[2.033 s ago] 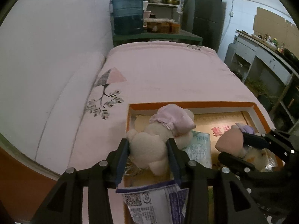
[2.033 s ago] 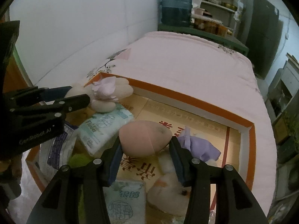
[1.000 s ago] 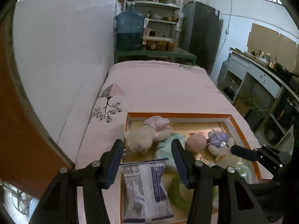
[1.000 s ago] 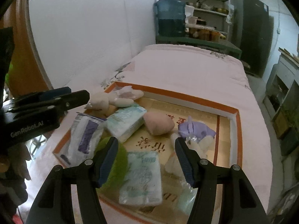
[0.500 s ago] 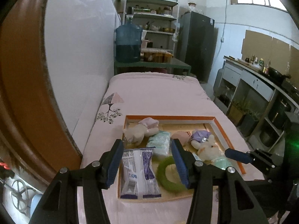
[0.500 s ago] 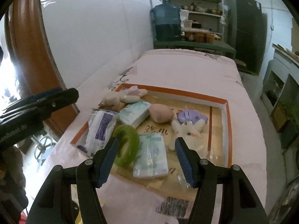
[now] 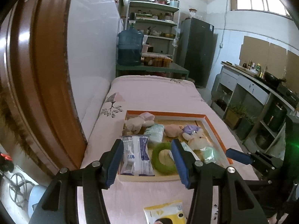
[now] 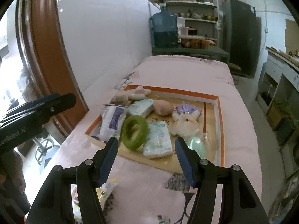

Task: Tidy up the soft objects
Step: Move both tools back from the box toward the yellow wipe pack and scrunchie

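Orange-rimmed, the shallow rectangular cardboard tray (image 7: 166, 114) lies on the pale pink bedsheet (image 7: 149, 93) and carries all the soft objects I can see sorted into it. Far left corner: a cream plush toy with a pink cap (image 7: 139, 121), lying on its side. Beside it, toward the middle: a pale green tissue pack (image 7: 155, 132) and a peach egg-shaped sponge (image 7: 172, 130), the two close together. Right of the sponge: a white plush rabbit with a lilac bow (image 8: 185, 120). Near edge, from left to right in the right wrist view: a white and blue plastic snack bag (image 8: 112, 121), a green fuzzy ring (image 8: 134, 130) partly resting on the bag, a second pale green tissue pack (image 8: 158, 140), and a mint-green item in clear wrapping (image 8: 196, 144) that I cannot identify. My left tongs (image 7: 147, 165) hang above the near edge of the tray with the blue pads spread apart and nothing between them. My right tongs (image 8: 146, 160) likewise stand spread and empty, above the sheet just short of the tray. A yellow printed packet (image 7: 165, 213) lies on the sheet nearer to me, outside the tray. Background: a blue water bottle (image 7: 130, 46) on a green bench beyond the bed
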A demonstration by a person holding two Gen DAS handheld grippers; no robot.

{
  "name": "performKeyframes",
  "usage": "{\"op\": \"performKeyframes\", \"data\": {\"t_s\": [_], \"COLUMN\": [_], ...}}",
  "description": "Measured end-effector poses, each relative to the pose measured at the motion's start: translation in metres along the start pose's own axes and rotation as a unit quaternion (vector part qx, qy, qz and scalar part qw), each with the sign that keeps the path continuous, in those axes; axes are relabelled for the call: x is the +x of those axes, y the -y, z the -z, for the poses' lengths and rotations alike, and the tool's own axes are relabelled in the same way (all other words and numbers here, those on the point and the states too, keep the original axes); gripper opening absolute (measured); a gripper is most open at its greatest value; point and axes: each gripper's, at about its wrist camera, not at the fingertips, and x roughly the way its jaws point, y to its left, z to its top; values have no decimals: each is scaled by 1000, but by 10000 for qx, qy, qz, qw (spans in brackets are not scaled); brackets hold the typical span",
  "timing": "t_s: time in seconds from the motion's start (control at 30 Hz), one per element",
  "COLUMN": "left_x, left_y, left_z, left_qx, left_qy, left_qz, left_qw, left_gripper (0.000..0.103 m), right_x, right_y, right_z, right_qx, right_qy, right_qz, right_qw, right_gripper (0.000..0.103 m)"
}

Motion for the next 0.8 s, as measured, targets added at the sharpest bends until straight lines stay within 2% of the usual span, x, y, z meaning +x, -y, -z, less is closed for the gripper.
{"op": "performKeyframes", "data": {"t_s": [0.3,0.53,0.8], "left_x": [-25,-41,-52], "left_y": [1,3,3], "left_z": [15,27,42], "left_qx": [-24,-16,-47], "left_qy": [18,9,-46], "left_qz": [36,54,63], "left_qw": [10000,10000,10000], "left_gripper": [53,53,53], "right_x": [-34,-61,-77], "right_y": [-20,-35,-39], "right_z": [17,35,55], "right_qx": [-12,1,115], "right_qy": [188,345,361], "right_qz": [42,284,354], "right_qw": [9998,9990,9987], "right_gripper": [65,65,65]}}
